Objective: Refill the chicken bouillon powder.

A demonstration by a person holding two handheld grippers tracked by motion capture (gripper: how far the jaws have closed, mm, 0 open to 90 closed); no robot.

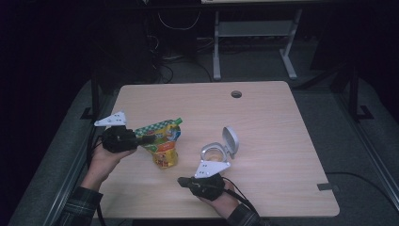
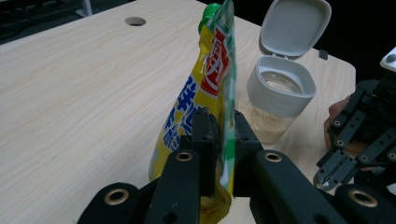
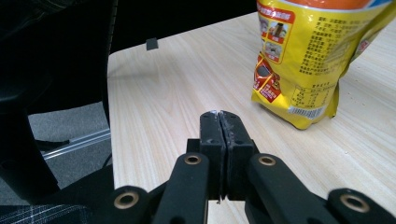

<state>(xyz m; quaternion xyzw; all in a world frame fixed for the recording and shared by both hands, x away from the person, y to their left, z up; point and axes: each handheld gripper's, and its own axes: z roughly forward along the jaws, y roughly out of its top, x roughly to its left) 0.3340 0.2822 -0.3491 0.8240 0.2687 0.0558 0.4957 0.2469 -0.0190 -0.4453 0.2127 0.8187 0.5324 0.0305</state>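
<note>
The yellow spout pouch (image 1: 162, 141) is standing on the table (image 1: 263, 117) left of centre, leaning a bit, green cap (image 2: 208, 10) at the top corner, and the left gripper (image 2: 218, 140) is pinching its thin side seam between the pads, jaws nearly together with only the film between them. Likely a soft, crinkly foil-laminate bag: light to medium weight, slumping and folding if grabbed mid-body, glossy so probably slippery. The flat sealed edge where it is being gripped looks like the safest hold; the stiff neck under the cap would be the other good spot. The base is bulging, so something is sitting low inside, contents not visible. Just beside the pouch, toward the right hand, a small clear jar (image 2: 275, 100) with a grey collar is standing upright, its grey flip lid (image 2: 294, 28) hinged back and open; pale beige powder or granules are filling roughly the lower part. The jar looks rigid, light and easy to tip with the lid up. The right gripper (image 3: 219, 121) is hovering near the table's front edge, close to the jar, jaws pressed fully together and holding nothing. The person's hands are coming in from the near side.
</note>
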